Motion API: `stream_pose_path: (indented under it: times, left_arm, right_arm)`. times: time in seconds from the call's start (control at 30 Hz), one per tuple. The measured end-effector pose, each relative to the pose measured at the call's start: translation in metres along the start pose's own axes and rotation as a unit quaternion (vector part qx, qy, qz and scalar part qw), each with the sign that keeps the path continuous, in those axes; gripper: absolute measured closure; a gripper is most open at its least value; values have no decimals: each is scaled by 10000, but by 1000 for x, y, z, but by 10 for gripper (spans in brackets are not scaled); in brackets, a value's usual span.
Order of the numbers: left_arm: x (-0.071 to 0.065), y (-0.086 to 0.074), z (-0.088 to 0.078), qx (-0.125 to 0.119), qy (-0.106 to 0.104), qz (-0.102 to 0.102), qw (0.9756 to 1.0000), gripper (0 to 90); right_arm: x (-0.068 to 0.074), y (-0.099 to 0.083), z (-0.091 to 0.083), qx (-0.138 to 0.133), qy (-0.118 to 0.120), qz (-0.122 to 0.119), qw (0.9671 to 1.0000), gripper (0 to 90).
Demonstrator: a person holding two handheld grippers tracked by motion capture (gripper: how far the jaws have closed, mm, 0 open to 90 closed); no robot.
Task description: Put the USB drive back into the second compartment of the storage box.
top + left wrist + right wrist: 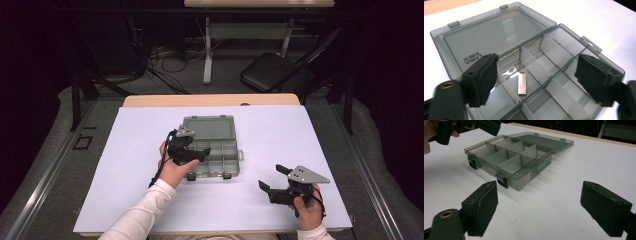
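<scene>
A smoky clear plastic organiser box point(217, 157) point(564, 75) point(509, 160) lies open on the white table point(125, 165), its lid point(209, 127) point(489, 37) folded flat behind it. A small silver USB stick point(522, 83) rests in one of its left compartments. My left gripper point(197, 155) point(536, 82) hovers open just over the box's left half, jaws either side of the stick, apart from it. Right of the box and nearer the front edge, my right gripper point(272, 177) point(539, 207) stands open over bare table, pointing toward the box.
Two black latches point(502, 180) hang on the box's front wall. A wooden strip point(210, 100) borders the table's far edge. Beyond it stand a black folding chair point(275, 72), a desk leg point(207, 50) and floor cables point(165, 55).
</scene>
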State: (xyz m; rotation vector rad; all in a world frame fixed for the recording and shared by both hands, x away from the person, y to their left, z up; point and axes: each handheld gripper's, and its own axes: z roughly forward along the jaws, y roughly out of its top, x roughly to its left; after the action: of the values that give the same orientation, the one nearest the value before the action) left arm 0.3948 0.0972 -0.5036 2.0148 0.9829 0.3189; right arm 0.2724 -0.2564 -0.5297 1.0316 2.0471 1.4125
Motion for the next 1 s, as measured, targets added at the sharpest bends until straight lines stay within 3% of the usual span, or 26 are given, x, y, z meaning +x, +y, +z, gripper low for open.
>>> stream_pose_path:
  times: [0.53, 0.63, 1.0]
  left_arm:
    - [2, -9, -28, -284, -299, -104, 9991, 6]
    - [1, -12, -36, -458, -356, -123, 9982, 3]
    - [-4, -25, -67, -753, -613, 81, 9952, 3]
  right_arm:
    - [1, 0, 0, 10, -11, -24, 10000, 143]
    - [1, 0, -1, 5, -8, -34, 10000, 143]
    - [2, 1, -1, 6, -13, -43, 10000, 143]
